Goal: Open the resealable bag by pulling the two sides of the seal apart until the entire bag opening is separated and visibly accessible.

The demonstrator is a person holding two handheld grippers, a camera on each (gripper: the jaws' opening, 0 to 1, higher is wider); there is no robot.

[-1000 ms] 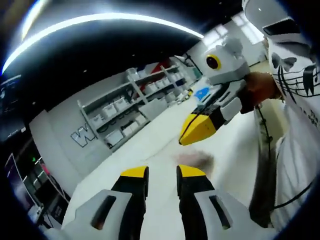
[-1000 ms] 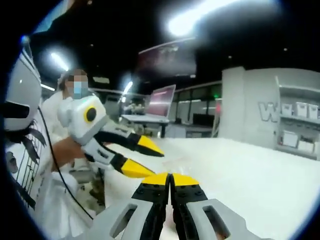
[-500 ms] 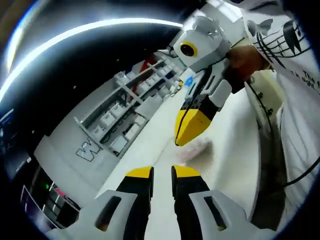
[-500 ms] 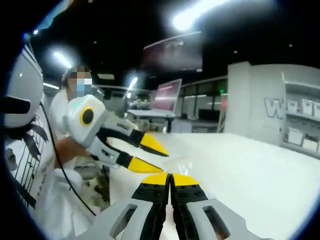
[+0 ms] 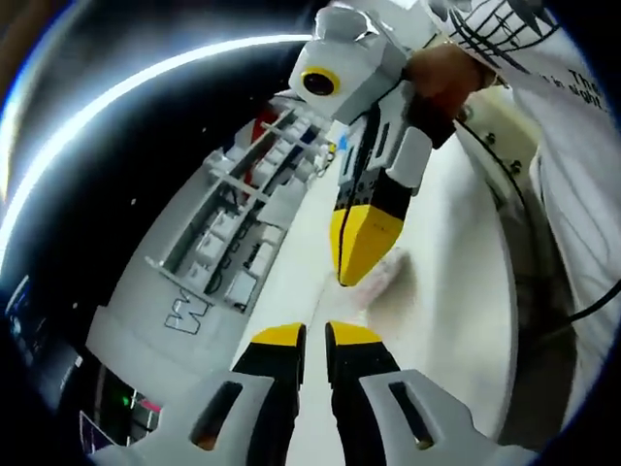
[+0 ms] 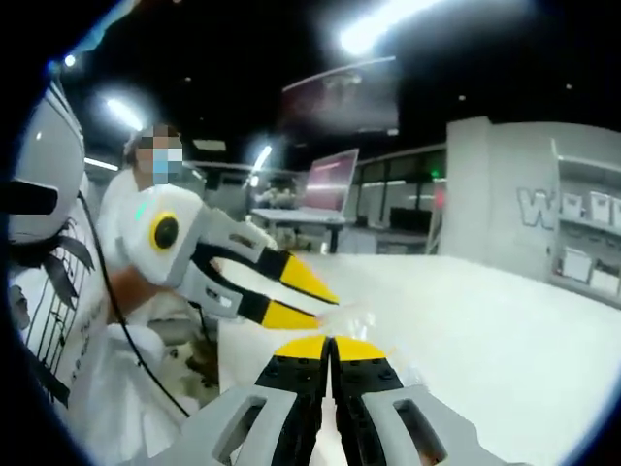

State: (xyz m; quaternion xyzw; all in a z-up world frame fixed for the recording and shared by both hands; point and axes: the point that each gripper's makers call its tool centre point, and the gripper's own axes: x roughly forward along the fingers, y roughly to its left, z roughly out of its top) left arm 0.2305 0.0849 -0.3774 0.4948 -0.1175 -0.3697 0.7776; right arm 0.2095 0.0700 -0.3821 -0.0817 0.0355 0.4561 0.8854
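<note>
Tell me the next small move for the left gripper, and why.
Probably ease the left gripper forward onto the bag's free edge and close. Its jaws stand apart near the clear bag on the white table, while the right gripper looks shut, though what it pinches is too blurred to confirm.

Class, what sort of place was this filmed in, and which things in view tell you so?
Probably a lab or workshop: shelving with white bins, a laptop on a desk behind, and a large white worktable.
</note>
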